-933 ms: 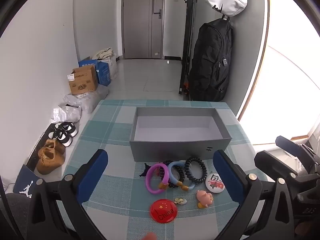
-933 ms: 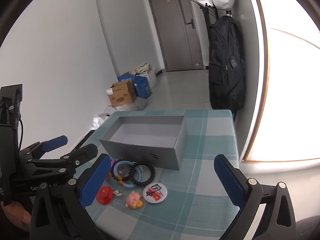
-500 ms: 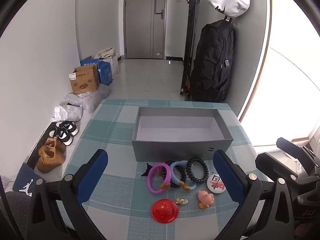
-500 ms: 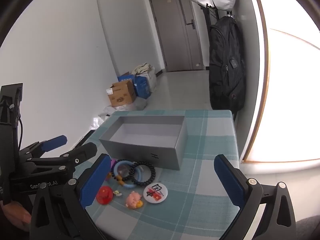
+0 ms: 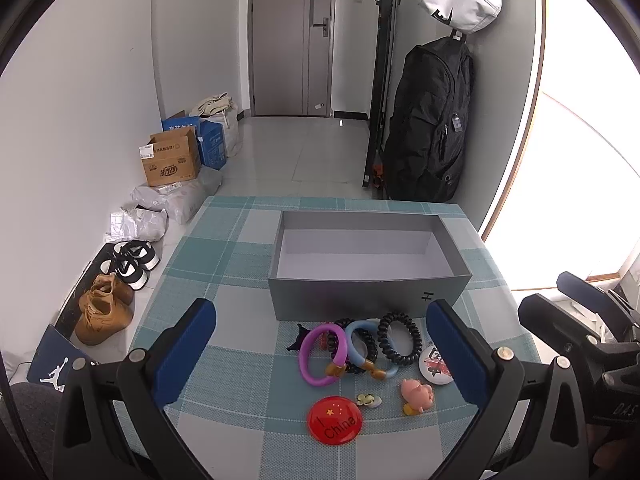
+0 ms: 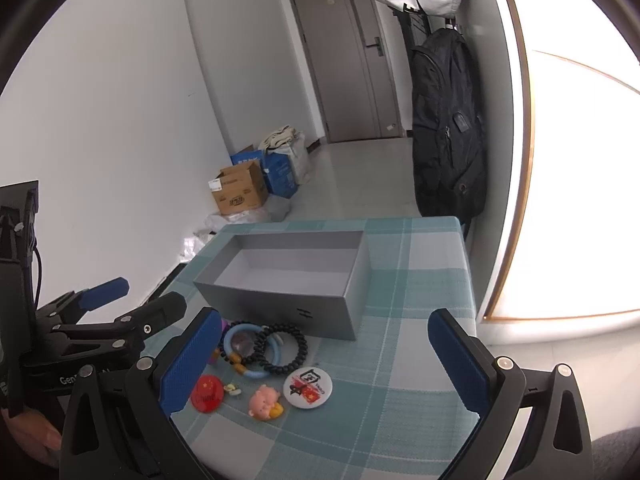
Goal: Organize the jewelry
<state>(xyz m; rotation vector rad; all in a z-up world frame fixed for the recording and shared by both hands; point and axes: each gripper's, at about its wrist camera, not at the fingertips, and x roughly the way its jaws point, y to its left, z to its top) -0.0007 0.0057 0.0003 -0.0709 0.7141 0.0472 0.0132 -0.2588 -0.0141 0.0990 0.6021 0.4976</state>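
Both hand-held grippers hover above the near edge of the worktop [image 5: 224,264] with nothing between their blue pads. Left hand-held gripper [image 5: 320,344] has its jaws spread wide apart; right hand-held gripper [image 6: 324,352] is likewise wide apart and holds nothing.

Nearest on the checked teal cloth lies a red "China" badge [image 5: 335,421], with a tiny pale flower charm [image 5: 369,400] just beyond it and a pink pig figure [image 5: 417,394] to its right. A white round badge [image 5: 436,362] with a red and black print lies just past the pig, near the right pad of the left hand-held gripper.

Farther on sits a cluster of rings, overlapping one another: a purple bracelet [image 5: 318,356] at the left, a blue bracelet [image 5: 366,350] in the middle with a black spiral tie under it, and a black coil hair tie [image 5: 399,338] at the right. A small dark clip [image 5: 297,340] pokes out at the cluster's left edge. All of these lie on the cloth outside the box, just in front of its near wall.

Beyond the cluster stands the grey box [image 5: 360,294], open-topped, its pale floor bare as far as the views show.

Past the worktop, on the floor, are cardboard cartons [image 5: 172,162], shoes [image 5: 106,308] and a black backpack [image 5: 430,120] hung against the wall.
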